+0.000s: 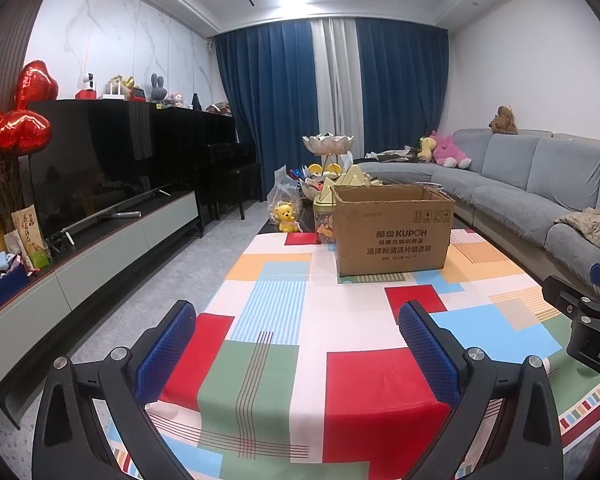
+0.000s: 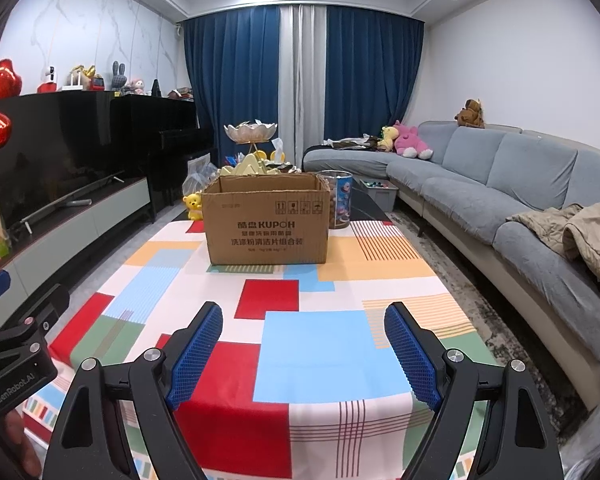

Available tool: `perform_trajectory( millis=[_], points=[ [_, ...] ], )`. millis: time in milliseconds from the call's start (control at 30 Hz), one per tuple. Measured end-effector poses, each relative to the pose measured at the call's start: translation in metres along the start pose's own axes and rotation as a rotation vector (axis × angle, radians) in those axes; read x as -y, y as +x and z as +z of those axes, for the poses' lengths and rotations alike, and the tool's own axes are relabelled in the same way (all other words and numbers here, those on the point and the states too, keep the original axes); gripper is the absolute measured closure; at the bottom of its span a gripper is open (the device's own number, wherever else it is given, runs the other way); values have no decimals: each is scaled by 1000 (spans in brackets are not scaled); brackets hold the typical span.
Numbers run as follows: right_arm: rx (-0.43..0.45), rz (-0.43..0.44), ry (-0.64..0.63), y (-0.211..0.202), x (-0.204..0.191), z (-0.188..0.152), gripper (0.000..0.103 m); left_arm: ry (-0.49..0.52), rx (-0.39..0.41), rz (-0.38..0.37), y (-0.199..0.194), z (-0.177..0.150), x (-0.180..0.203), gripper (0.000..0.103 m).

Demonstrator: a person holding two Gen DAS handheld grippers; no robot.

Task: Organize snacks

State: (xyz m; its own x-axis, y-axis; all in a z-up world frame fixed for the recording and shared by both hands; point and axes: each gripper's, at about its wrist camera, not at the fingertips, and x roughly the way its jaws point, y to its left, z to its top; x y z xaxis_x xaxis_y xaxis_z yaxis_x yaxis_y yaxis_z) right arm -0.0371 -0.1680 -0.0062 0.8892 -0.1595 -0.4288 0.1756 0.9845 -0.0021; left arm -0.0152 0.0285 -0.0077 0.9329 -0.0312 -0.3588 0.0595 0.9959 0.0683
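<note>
Right wrist view: both tongs [image 2: 303, 354] hovering released over counter [image 2: 312, 344]; box [image 2: 265, 220] sitting frame centre; advising level approach, rim clearance.

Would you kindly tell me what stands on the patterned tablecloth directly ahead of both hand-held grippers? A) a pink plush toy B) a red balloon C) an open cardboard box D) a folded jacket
C: the open cardboard box stands on the tablecloth ahead of the left hand-held gripper and the right hand-held gripper, both of them open and empty.
</note>
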Motion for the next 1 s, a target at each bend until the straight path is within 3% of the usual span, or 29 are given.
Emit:
perform_trajectory(
  millis=[1000],
  points=[
    [5, 11, 9, -3, -5, 4, 19, -12, -24, -4, -2, 0, 0, 0]
  ],
)
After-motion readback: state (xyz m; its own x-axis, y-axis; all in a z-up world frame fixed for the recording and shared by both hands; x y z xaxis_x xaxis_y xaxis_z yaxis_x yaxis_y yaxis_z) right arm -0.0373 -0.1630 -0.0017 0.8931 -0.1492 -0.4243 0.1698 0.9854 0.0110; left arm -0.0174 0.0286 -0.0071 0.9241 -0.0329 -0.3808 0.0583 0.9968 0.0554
